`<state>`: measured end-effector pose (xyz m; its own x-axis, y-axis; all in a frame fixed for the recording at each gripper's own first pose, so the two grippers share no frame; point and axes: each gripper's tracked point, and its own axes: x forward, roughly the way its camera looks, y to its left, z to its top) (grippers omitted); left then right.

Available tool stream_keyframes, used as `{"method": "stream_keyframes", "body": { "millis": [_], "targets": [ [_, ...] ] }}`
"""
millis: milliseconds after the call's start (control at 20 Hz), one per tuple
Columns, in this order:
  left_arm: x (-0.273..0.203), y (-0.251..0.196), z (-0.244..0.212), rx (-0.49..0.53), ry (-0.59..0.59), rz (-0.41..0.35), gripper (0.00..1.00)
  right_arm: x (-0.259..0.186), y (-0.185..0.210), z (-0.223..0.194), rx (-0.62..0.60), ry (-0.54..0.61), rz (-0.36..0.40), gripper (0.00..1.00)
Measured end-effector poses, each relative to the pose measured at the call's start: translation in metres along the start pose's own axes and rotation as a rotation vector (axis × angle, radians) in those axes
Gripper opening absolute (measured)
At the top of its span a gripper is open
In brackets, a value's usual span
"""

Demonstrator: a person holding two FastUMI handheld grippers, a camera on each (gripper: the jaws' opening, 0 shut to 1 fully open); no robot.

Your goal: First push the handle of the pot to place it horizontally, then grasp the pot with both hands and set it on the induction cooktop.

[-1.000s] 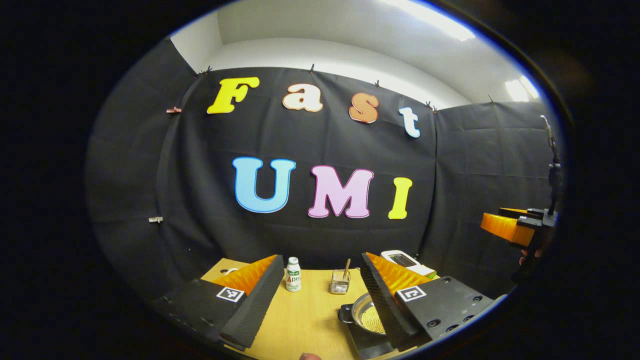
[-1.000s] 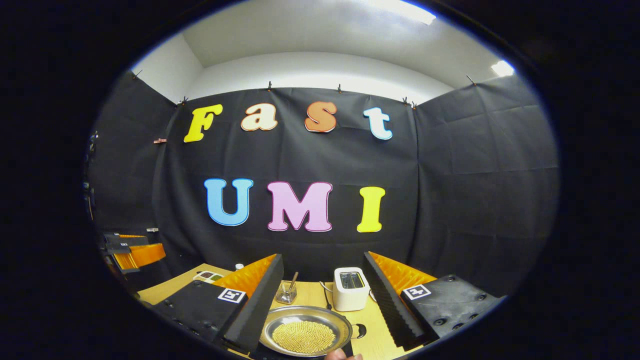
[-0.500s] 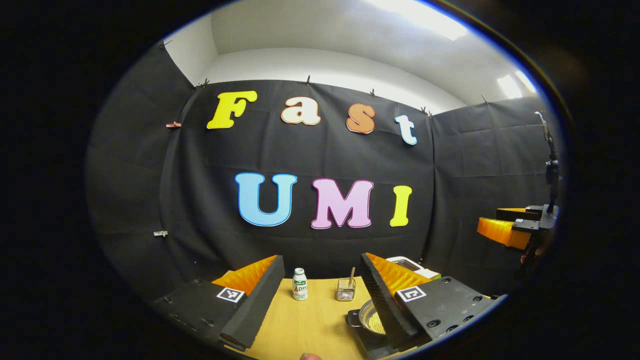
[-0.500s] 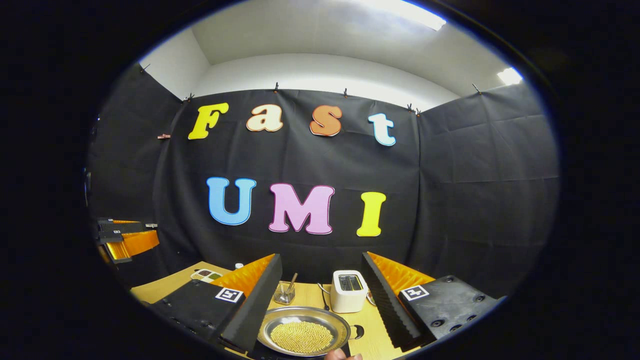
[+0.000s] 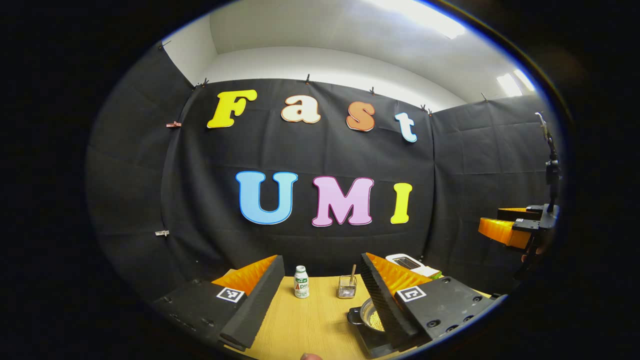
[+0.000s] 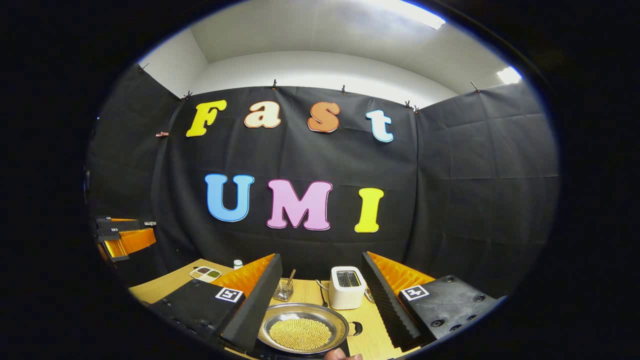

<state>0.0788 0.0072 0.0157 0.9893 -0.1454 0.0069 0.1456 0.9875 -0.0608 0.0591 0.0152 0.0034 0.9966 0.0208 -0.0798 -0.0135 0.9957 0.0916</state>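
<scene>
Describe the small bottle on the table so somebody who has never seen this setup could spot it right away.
Start at the wooden table in the left gripper view and look to its far edge, by the black cloth wall. The small white bottle stands upright there, left of a clear holder with a stick. It alone has a green cap and label.

Open left tool (image 5: 320, 280) above wooden table (image 5: 305, 325)

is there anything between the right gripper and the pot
Nothing visible. In the right gripper view the pot lies just ahead between the open jaws of the right gripper; the toaster and the cup stand beyond it.
</scene>
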Motion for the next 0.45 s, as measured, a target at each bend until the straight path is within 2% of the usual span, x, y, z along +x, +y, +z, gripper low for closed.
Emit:
{"method": "stream_keyframes", "body": {
  "millis": [350,400,450],
  "targets": [
    [-0.002,-0.0038,0.0004,0.016,0.007,-0.001,0.95,-0.0005,0.0009,-0.0046,0.001,0.005,0.002,0.98],
    [-0.0022,-0.0039,0.0006,0.017,0.007,0.0,0.95,-0.0008,0.0,-0.0061,0.003,0.006,0.001,0.96],
    [-0.0022,-0.0045,0.0001,0.016,0.01,0.001,0.95,-0.0012,-0.0003,-0.006,0.006,0.007,0.002,0.98]
  ]
}}
